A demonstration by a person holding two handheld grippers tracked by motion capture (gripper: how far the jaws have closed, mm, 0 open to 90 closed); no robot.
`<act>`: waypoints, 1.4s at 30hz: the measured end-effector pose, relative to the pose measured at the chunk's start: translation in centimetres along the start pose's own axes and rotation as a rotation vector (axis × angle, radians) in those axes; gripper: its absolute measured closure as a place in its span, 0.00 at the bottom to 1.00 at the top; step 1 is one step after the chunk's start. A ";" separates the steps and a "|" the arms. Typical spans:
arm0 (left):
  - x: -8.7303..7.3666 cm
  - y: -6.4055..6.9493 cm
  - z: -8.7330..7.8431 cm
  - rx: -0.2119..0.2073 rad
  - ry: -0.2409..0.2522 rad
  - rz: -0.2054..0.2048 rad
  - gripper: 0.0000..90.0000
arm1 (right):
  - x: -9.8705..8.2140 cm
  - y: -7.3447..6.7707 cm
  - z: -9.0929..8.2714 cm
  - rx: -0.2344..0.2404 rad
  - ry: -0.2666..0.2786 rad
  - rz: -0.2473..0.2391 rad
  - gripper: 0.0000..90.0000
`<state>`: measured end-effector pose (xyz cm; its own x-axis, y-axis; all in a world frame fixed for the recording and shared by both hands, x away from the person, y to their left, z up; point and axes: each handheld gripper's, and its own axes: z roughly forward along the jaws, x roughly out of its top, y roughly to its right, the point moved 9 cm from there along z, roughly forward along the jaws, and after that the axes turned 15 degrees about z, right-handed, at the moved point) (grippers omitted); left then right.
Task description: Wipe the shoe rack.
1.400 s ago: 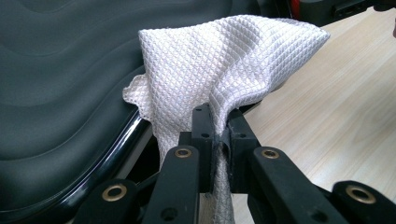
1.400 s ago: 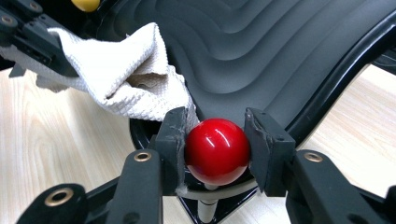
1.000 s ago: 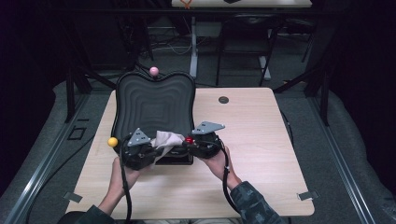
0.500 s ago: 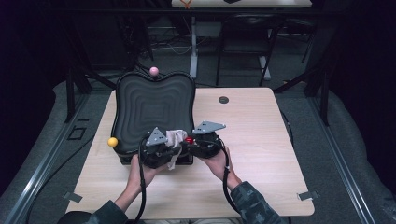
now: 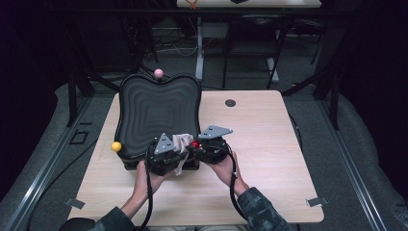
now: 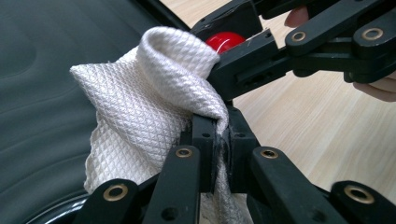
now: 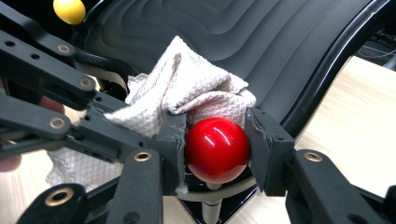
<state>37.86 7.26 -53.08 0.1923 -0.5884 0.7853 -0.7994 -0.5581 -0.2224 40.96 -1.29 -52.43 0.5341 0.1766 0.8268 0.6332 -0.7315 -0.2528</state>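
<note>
Cloth [image 6: 140, 107]: off-white, waffle/diamond weave, soft and rumpled, one edge rolled into a thick loop at the top. It sits at the near edge of the black tray [image 5: 159, 108], right against the red ball [image 7: 217, 149], bunched between the two grippers.

Left gripper [image 6: 217, 140]: jaws pressed together on a fold of the cloth (fabric squeezed flat between the pads, the rest spills out to the side and below).

Right gripper [image 7: 215, 151]: jaws clamped on the red ball, one pad on each side. A bit of cloth is also caught against one pad.

Red ball: glossy, hard, round, with highlights on it, mounted on a thin metal stem at the tray's near rim.

Tray: black, smooth semi-gloss plastic, wavy outline, concentric stepped ridges inside. A yellow ball [image 5: 116, 146] sits at its left corner, a pink ball [image 5: 158, 73] at the far rim.

Table [image 5: 269, 144]: light wood-grain laminate, matte. Small dark round disc [image 5: 230, 102] on it, well apart from the tray.
</note>
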 end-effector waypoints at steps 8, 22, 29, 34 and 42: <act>-1.3 -1.8 -1.3 0.059 -0.017 -0.032 0.95 | -0.1 0.0 0.0 -0.011 0.000 -0.020 0.66; -4.5 -5.1 -3.5 0.162 -0.079 -0.080 0.94 | -0.1 0.1 0.0 -0.007 0.008 -0.015 0.66; -6.4 -7.8 -6.1 0.198 -0.101 -0.153 0.94 | -0.1 0.1 0.0 -0.002 0.009 -0.019 0.66; -7.3 -8.5 -7.2 0.221 -0.111 -0.173 0.94 | -0.2 0.1 0.0 -0.009 0.010 -0.027 0.66; -9.5 -10.2 -9.0 0.273 -0.147 -0.228 0.94 | -0.2 0.1 0.0 -0.013 0.011 -0.027 0.66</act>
<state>39.05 23.80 -53.12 0.4431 -0.4973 0.7459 -0.5493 -0.8082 -0.2125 40.93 -1.35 -52.61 0.5105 0.1893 0.8388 0.6398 -0.7353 -0.2235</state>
